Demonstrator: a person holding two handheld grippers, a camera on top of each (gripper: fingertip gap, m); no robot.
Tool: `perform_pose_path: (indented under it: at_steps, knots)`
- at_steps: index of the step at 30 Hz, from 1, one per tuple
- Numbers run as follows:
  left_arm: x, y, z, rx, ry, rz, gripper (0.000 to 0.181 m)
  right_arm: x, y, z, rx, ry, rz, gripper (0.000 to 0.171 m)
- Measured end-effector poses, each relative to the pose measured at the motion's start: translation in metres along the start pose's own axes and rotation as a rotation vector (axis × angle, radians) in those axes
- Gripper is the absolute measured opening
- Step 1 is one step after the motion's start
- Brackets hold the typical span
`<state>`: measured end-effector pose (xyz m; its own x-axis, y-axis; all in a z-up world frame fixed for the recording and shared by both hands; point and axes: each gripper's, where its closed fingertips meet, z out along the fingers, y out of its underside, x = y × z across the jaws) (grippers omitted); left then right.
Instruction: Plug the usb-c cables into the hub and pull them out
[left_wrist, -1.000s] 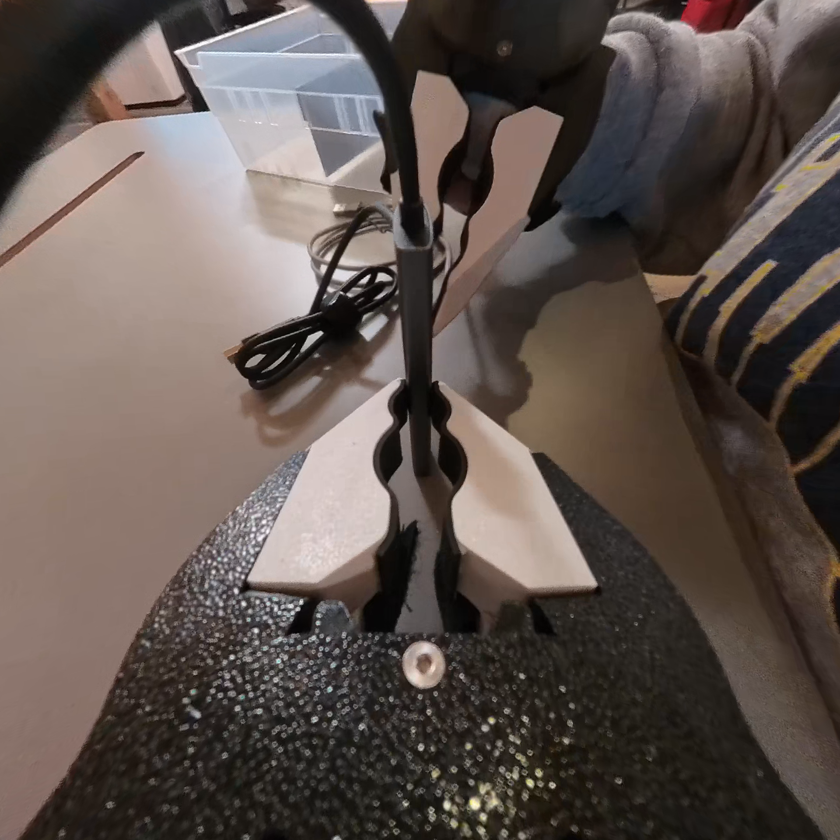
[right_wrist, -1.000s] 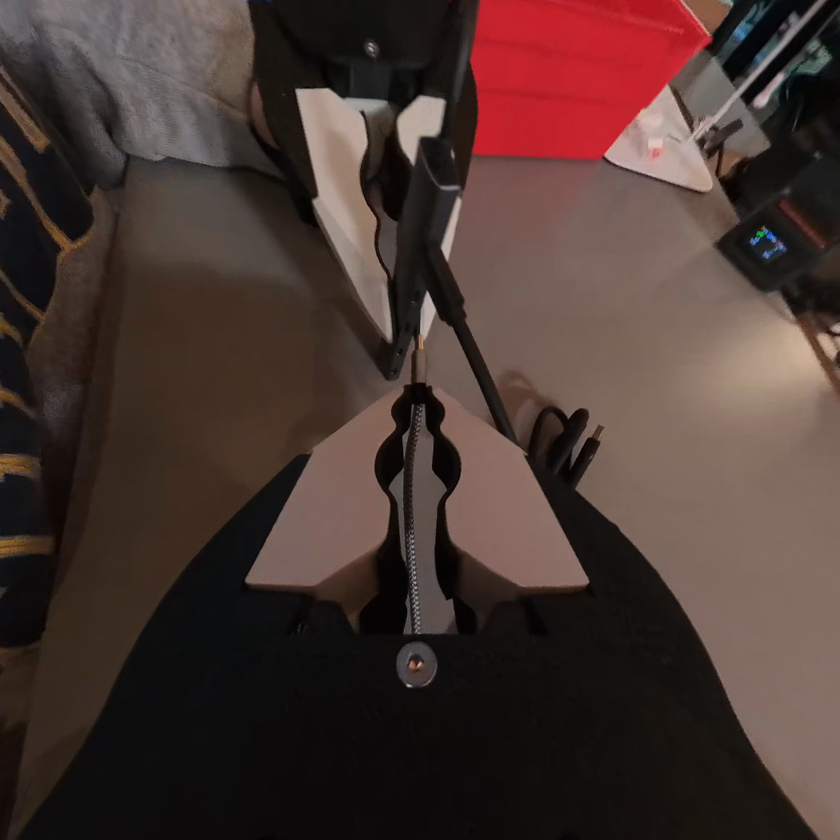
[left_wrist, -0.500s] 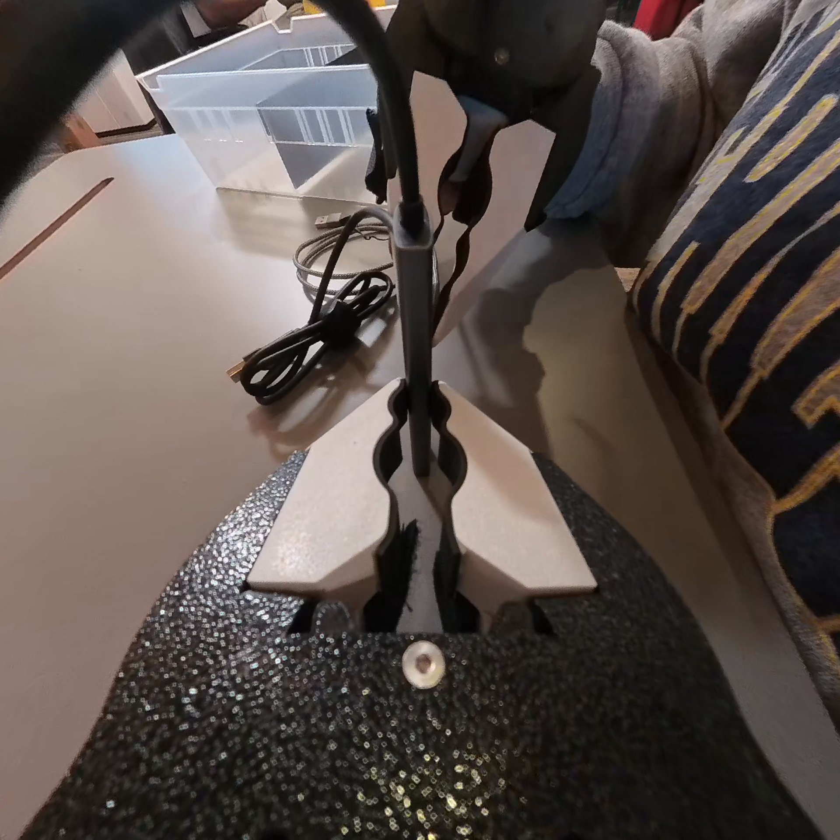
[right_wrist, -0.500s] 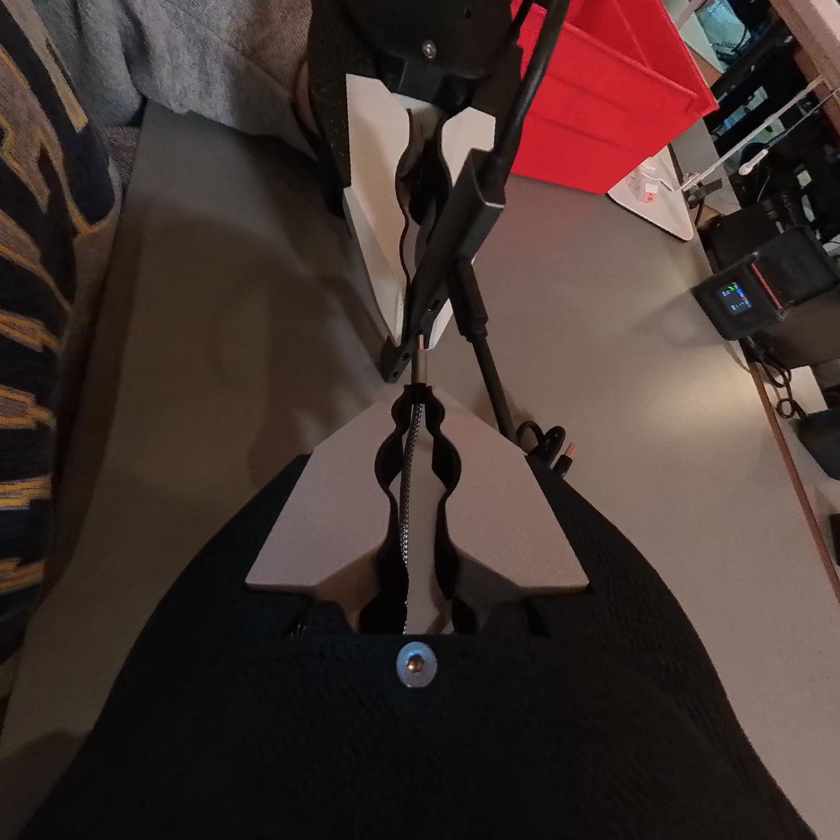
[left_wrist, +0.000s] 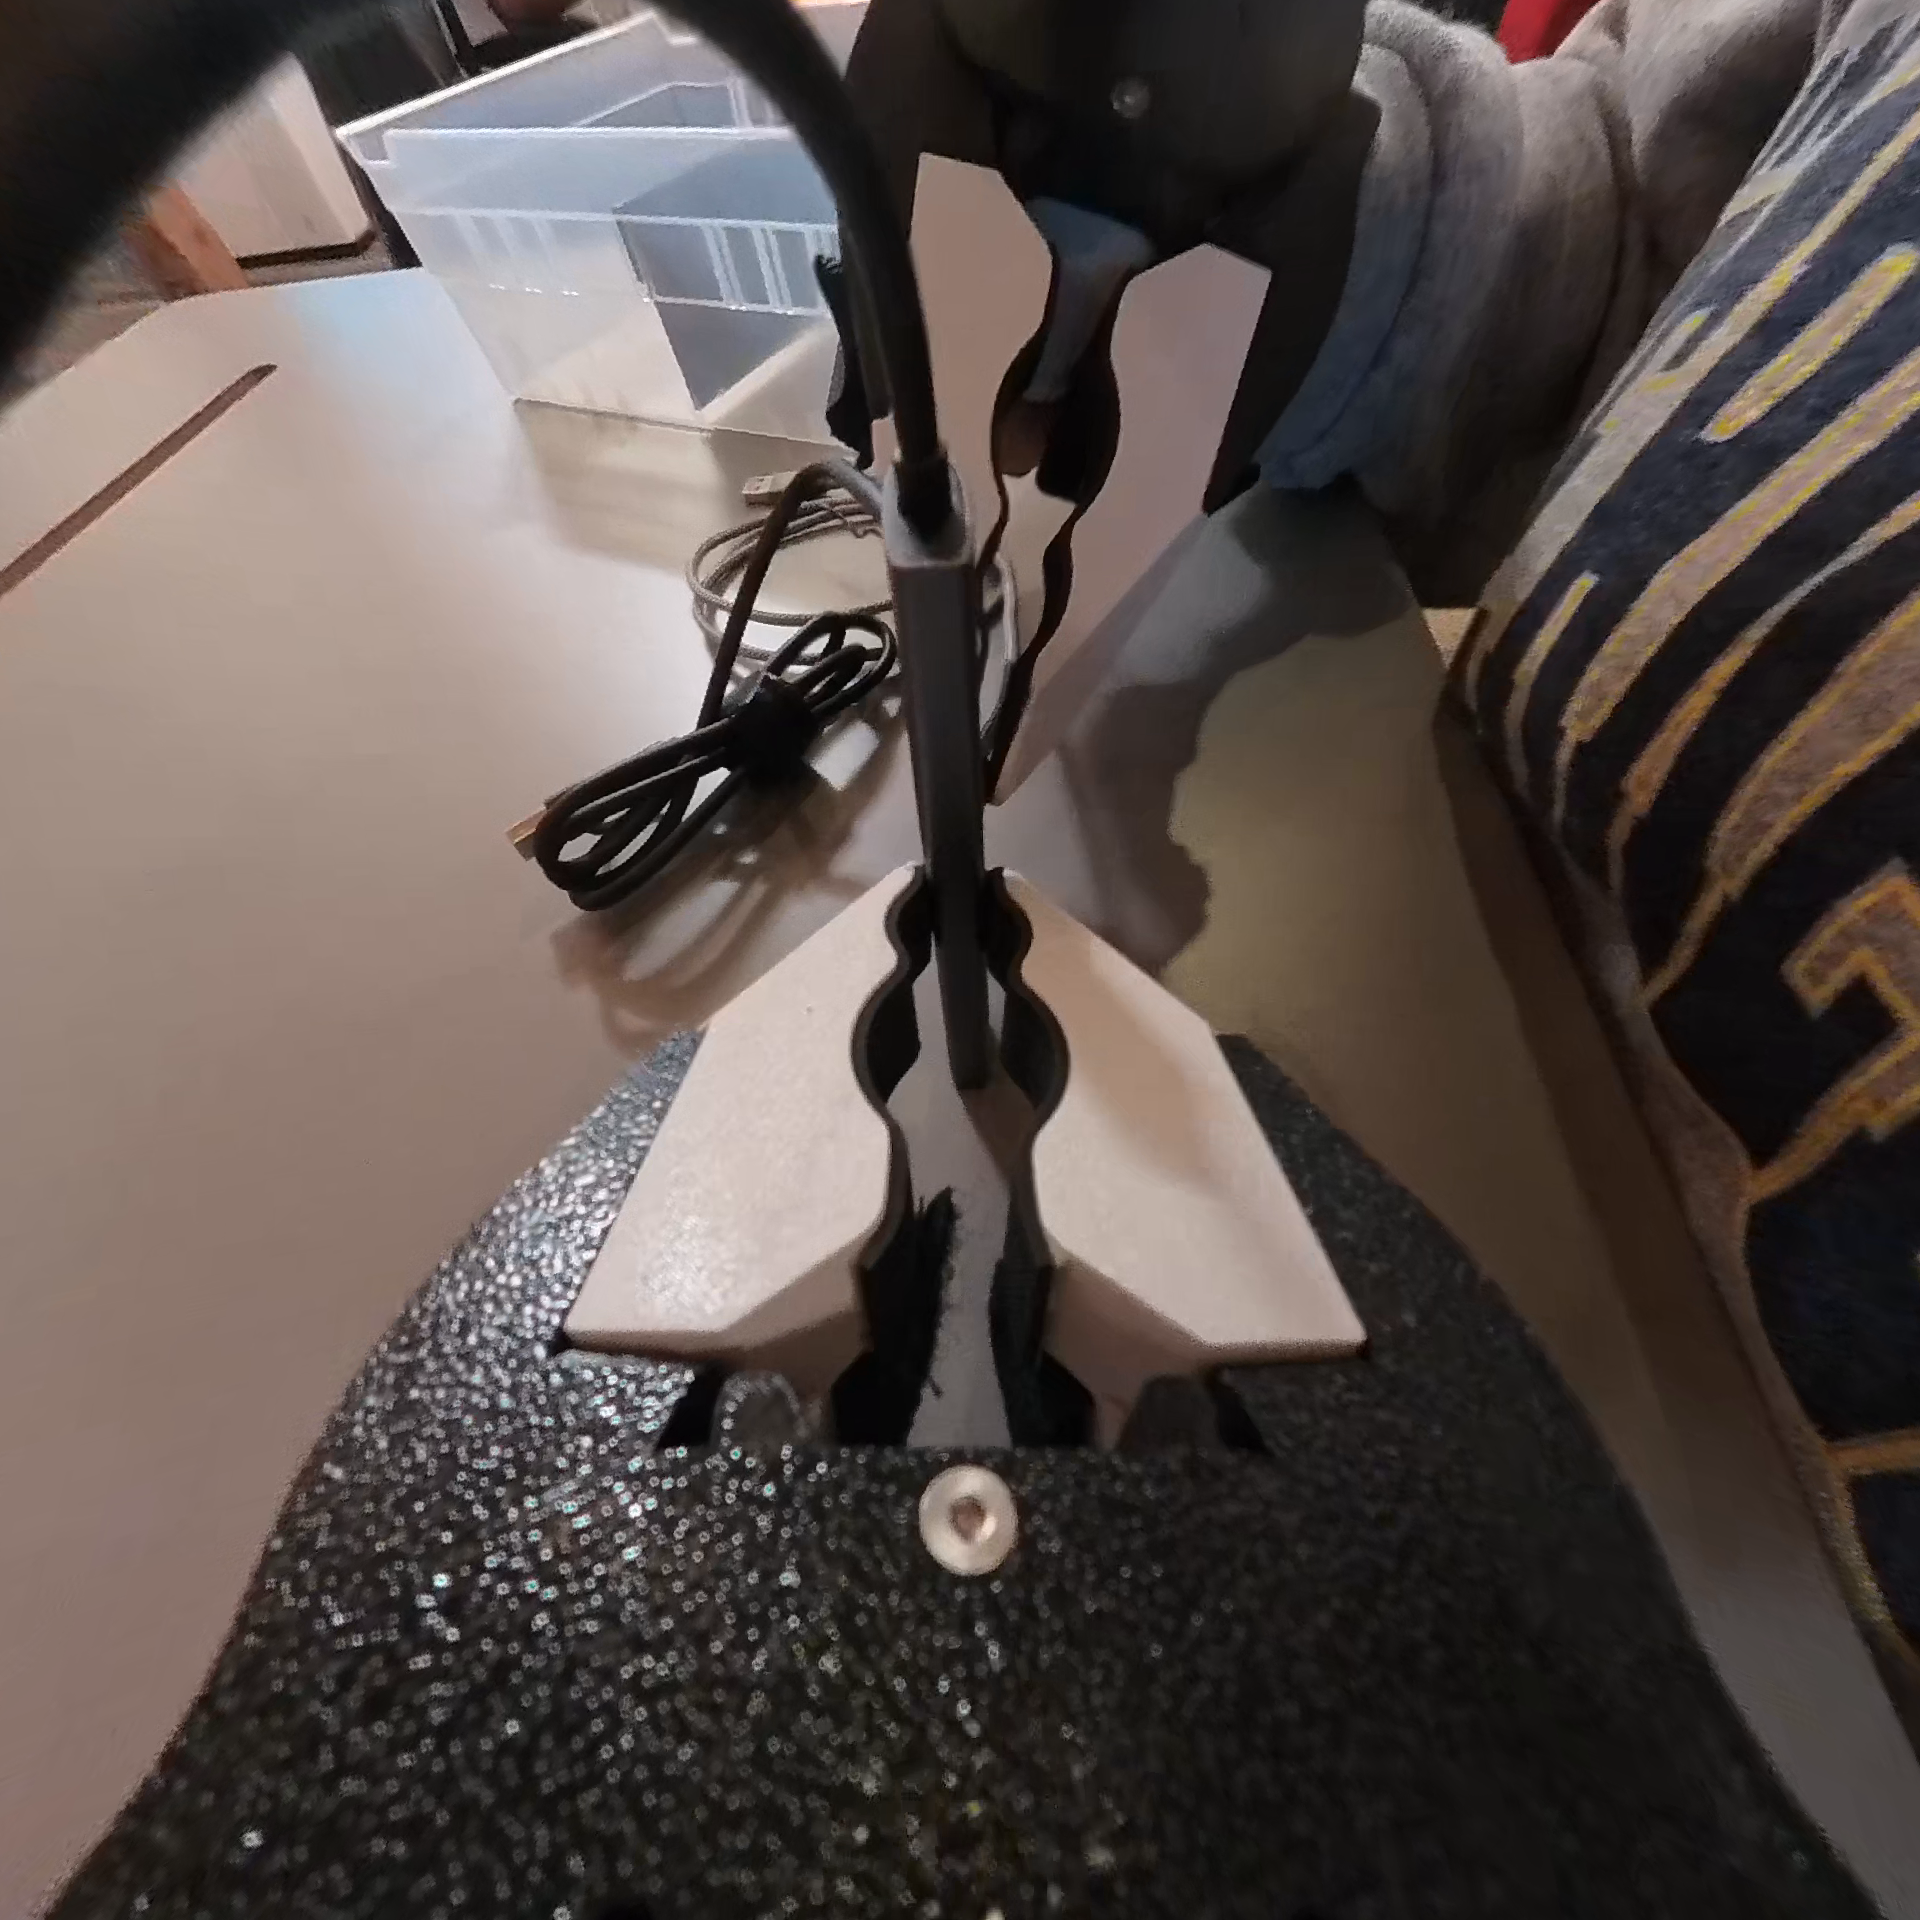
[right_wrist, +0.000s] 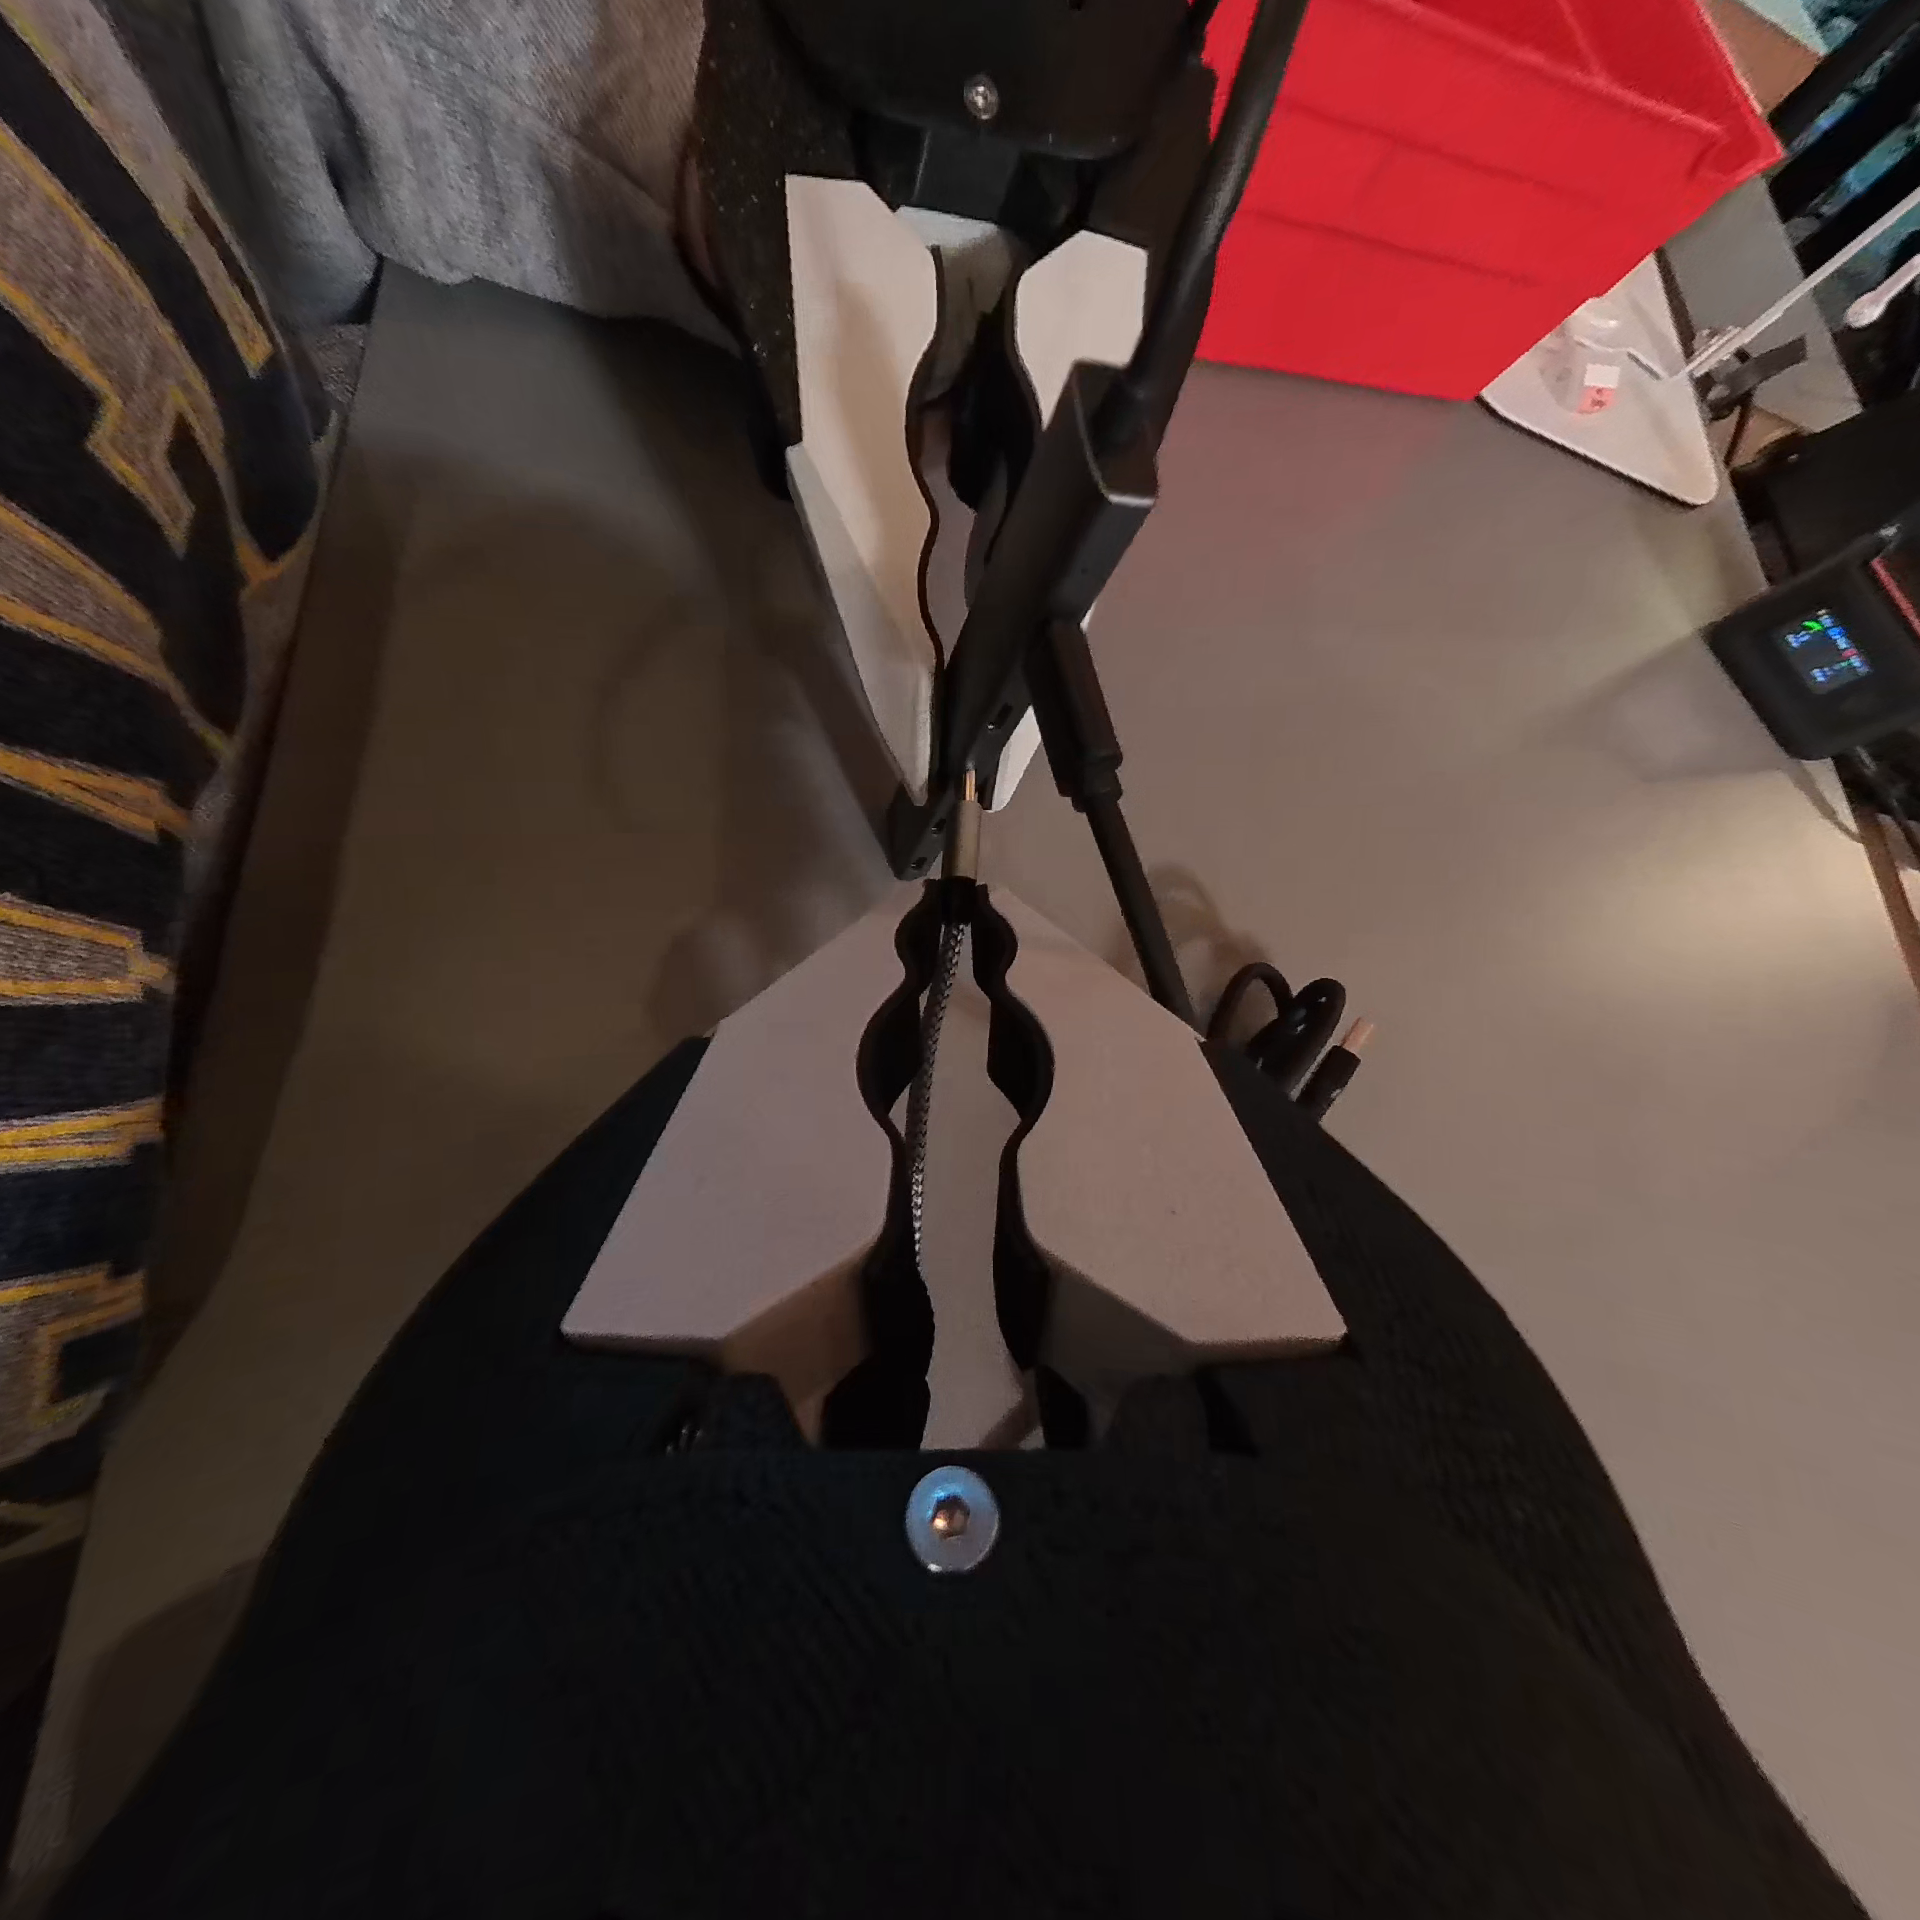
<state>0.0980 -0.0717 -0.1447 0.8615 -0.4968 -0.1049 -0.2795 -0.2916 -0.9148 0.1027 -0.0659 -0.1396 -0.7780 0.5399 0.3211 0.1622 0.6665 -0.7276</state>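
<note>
My left gripper (left_wrist: 951, 883) is shut on the slim grey hub (left_wrist: 940, 727) and holds it above the table; the hub's black lead (left_wrist: 883, 260) arcs up and away. In the right wrist view the hub (right_wrist: 1049, 582) hangs tilted between the left gripper's white fingers (right_wrist: 852, 540), with a black cable's plug (right_wrist: 1081, 707) seated in it. My right gripper (right_wrist: 961, 904) is shut on a braided usb-c cable (right_wrist: 930, 1060). Its silver plug (right_wrist: 966, 842) sticks out past the fingertips, and its metal tip meets the hub's side edge.
On the table lie a tied black cable bundle (left_wrist: 717, 769) and a coiled braided cable (left_wrist: 790, 561), in front of a clear plastic box (left_wrist: 623, 239). A red bin (right_wrist: 1455, 208), a white stand base (right_wrist: 1600, 416) and a small device with a lit screen (right_wrist: 1818, 665) are at the right. A person's patterned sleeve runs along the table edge. My two grippers' fingertips are within a few centimetres of each other.
The hub has tilted further in the right wrist view, and both grippers have shifted slightly. The braided plug's tip stays at the hub's edge. Both grips are unchanged.
</note>
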Motion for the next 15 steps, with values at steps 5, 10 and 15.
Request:
perform_pose_path:
  at_steps: [5,10,15]
  knots:
    - [-0.0016,0.0002,0.0013,-0.032,-0.007,-0.014,0.009,0.0018,-0.0014,-0.0022,0.009,-0.056,0.035,0.003]
    - [-0.0020,-0.0001,0.0028,-0.044,0.003,-0.026,0.008,0.0024,-0.0024,-0.0040,0.046,-0.110,0.086,0.003]
    - [-0.0024,-0.0007,0.0034,-0.036,0.017,-0.050,0.008,0.0053,-0.0045,-0.0044,0.052,-0.112,0.067,0.003]
